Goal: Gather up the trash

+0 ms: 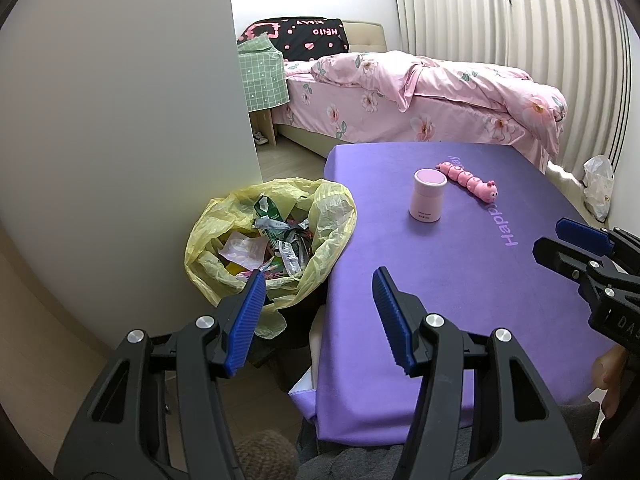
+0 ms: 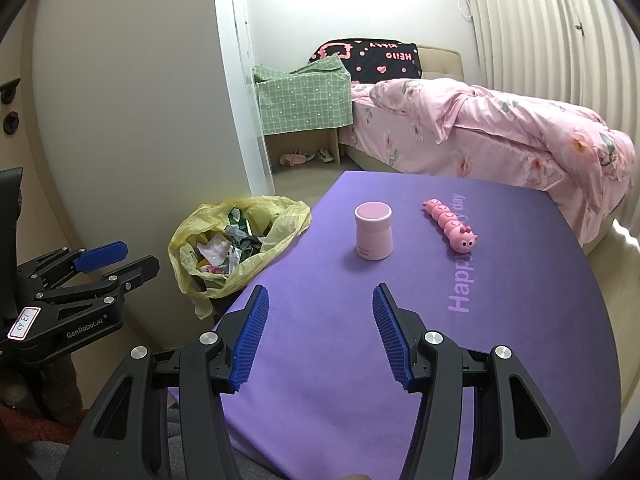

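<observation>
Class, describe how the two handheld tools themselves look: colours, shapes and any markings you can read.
Both are alike. The left tool and right tool have black angular plastic bodies with cut-out openings and round silver bolt heads. Each finger ends in a blue ribbed pad. The right wrist view shows the left tool's side, printed "GenRobot.AI" in white, with a pink-edged white sticker bearing handwritten digits. No cables show.

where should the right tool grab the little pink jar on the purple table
Grip the pink jar across its slightly narrowed middle, just under the wider lid, coming in level from the near side. It stands upright and alone, with the caterpillar toy apart to its right, so the open right tool has room either side.
</observation>
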Demonstrator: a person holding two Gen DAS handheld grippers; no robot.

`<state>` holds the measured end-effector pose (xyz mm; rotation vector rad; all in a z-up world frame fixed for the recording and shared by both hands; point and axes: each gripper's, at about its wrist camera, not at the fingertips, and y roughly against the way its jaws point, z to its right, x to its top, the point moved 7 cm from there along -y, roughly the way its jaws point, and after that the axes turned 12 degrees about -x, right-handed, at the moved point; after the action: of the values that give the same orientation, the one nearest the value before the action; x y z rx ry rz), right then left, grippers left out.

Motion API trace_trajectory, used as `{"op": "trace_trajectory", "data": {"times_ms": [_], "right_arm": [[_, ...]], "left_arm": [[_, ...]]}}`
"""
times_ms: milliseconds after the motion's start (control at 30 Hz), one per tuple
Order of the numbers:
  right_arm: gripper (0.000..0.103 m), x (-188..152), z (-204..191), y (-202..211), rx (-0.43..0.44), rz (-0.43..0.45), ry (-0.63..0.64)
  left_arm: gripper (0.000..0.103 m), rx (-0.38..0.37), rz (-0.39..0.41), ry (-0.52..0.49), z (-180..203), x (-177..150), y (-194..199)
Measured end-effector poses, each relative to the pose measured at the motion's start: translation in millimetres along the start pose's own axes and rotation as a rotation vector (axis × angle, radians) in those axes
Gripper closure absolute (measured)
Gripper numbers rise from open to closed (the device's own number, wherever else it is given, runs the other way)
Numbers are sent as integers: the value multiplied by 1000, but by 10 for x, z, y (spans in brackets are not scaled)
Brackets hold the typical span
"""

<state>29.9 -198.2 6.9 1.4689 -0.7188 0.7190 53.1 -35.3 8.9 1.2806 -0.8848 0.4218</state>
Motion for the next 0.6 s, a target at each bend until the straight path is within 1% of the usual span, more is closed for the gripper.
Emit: {"op": "trace_trajectory", "data": {"times_ms": [600], "right_arm": [[52, -1, 1, 9, -7, 6, 2]], "left_arm": [[50, -1, -2, 1, 7, 0, 15]]}}
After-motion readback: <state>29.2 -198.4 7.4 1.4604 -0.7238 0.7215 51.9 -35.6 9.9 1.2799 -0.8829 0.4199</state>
